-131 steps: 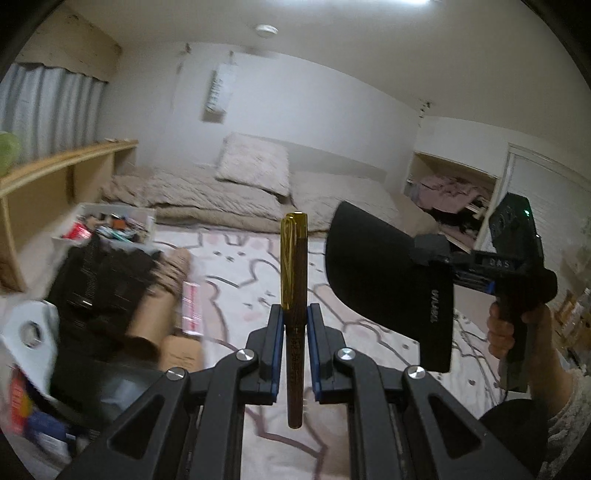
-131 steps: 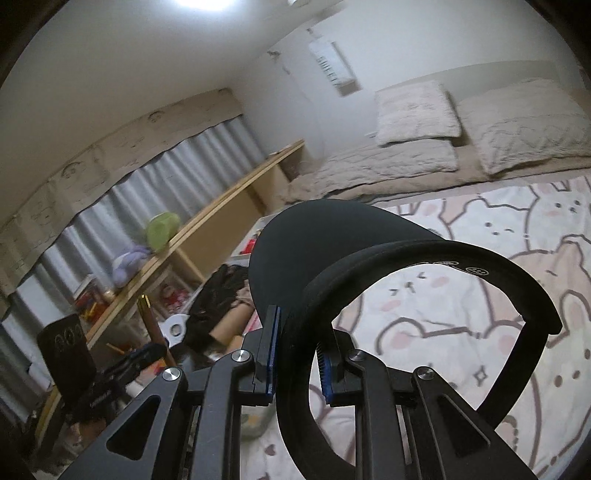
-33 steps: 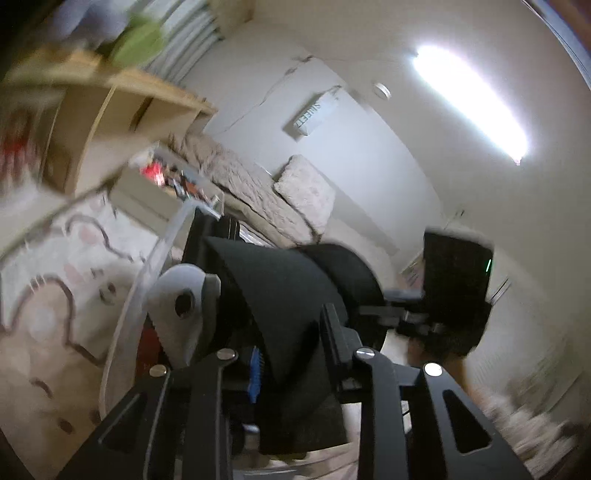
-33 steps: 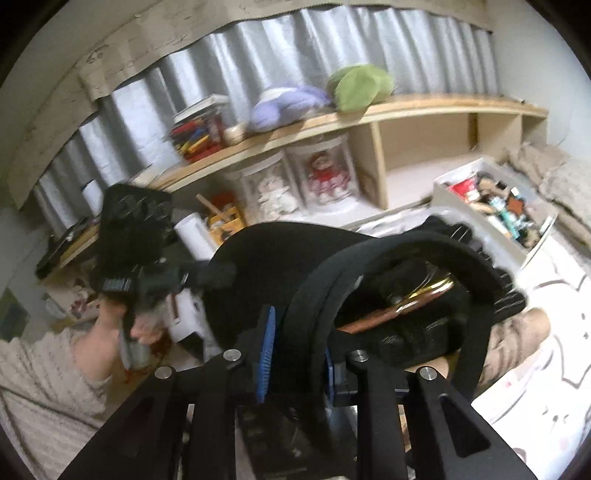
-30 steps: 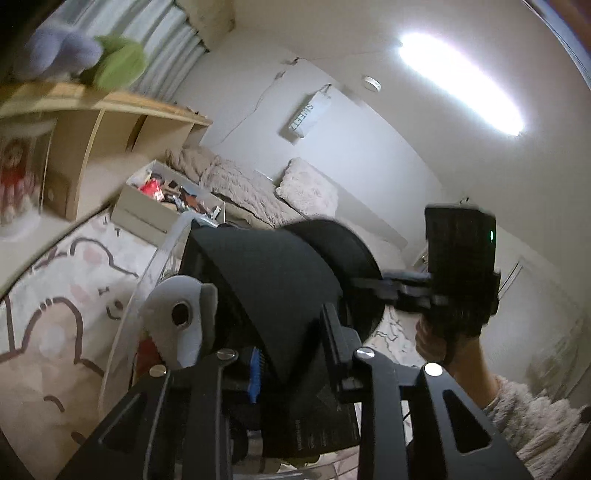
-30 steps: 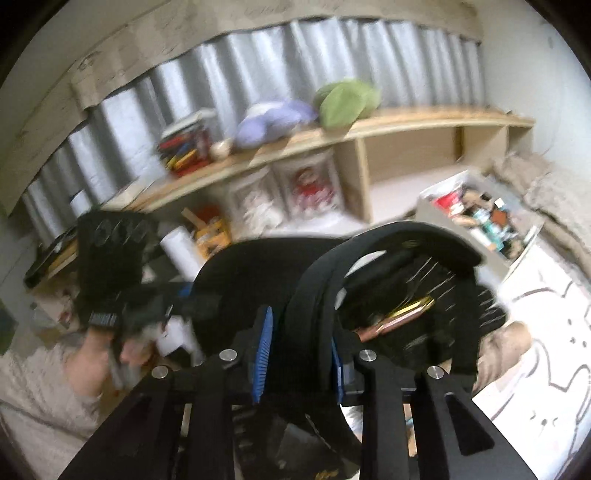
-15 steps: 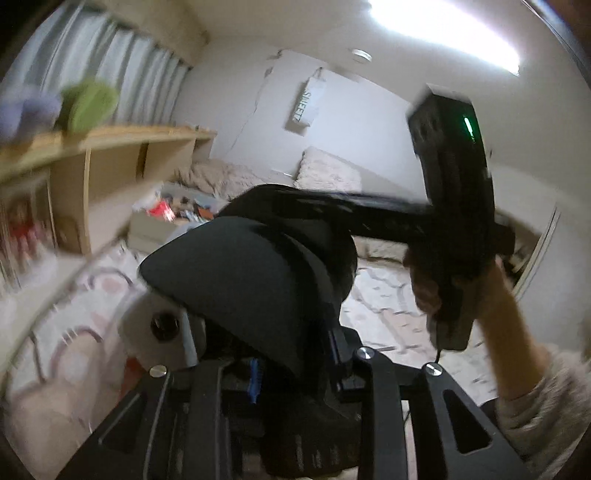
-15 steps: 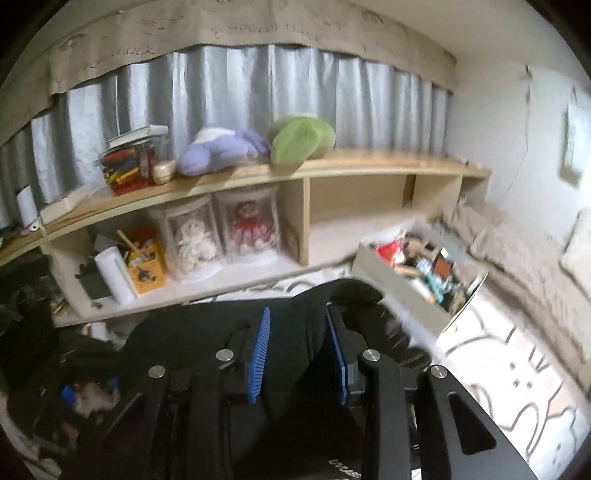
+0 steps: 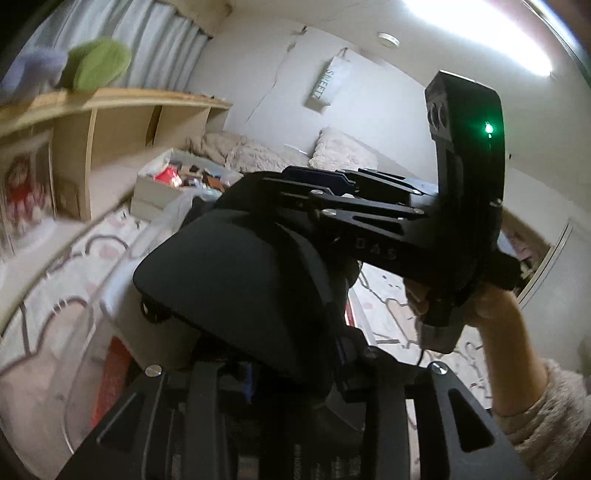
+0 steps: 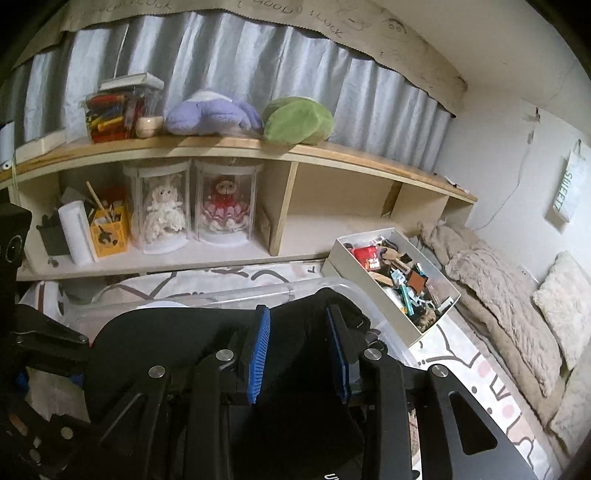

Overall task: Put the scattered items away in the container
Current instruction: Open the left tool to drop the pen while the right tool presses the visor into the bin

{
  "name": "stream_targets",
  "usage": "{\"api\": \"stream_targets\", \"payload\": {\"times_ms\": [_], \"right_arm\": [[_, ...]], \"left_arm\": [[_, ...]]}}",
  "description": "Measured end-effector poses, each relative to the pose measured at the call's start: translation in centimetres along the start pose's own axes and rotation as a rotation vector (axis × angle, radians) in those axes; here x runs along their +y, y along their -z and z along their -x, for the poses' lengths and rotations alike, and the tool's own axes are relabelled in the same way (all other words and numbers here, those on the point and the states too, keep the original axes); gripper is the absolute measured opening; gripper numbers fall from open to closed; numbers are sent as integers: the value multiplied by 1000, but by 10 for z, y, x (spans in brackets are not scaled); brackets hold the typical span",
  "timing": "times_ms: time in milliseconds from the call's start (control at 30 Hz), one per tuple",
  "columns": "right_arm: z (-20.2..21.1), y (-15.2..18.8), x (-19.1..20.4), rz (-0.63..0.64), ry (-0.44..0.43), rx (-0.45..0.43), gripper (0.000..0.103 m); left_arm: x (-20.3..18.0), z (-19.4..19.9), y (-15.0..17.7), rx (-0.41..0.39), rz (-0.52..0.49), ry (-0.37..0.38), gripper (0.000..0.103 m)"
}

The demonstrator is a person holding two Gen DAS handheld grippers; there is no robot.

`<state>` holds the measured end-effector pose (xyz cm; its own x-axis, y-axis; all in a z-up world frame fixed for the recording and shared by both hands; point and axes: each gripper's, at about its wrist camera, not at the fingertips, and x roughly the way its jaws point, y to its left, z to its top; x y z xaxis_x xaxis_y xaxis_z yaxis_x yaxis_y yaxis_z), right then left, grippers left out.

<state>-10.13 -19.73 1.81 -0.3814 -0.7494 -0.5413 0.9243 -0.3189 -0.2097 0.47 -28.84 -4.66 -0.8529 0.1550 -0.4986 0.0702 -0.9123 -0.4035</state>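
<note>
Both grippers sit over the clear bin [image 10: 343,286] on the rug. Black visor [image 10: 177,332] lies across the bin opening. Right gripper [image 10: 297,354]: visor band between its blue pads, pads close against it, grip not clearly loosened. Left gripper [image 9: 295,373]: jaws opening, visor brim between them; contact cannot be told

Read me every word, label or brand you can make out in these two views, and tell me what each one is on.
"SWEET": hanging wall sign, also seen at the right wrist view's right edge.
"DAS": side of the right tool's body.
"GOOD LUCK": handwritten on the paper strip above the curtain; a second scrawl further left is cut off.
White letters on the black visor: cut off, unreadable.
Packaging in the white box: too small.
</note>
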Motion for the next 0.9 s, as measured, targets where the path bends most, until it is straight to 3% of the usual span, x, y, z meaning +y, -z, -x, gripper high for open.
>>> {"api": "stream_targets", "payload": {"times_ms": [333, 433, 600, 667, 733, 900], "right_arm": [[9, 4, -2, -18, -77, 33, 34], [13, 6, 2, 7, -84, 40, 34], [16, 14, 6, 40, -93, 44, 34], [17, 16, 10, 57, -88, 46, 34], [16, 18, 11, 65, -83, 48, 34], [17, 22, 9, 52, -83, 37, 35]], "left_arm": [[-36, -4, 14, 55, -12, 81, 32], [-55, -11, 20, 77, -67, 58, 32], [-58, -16, 30, 102, -54, 64, 33], [-55, -12, 35, 107, -33, 88, 48], [-55, -1, 39, 91, -32, 88, 74], [-48, 35, 45, 54, -53, 38, 76]]}}
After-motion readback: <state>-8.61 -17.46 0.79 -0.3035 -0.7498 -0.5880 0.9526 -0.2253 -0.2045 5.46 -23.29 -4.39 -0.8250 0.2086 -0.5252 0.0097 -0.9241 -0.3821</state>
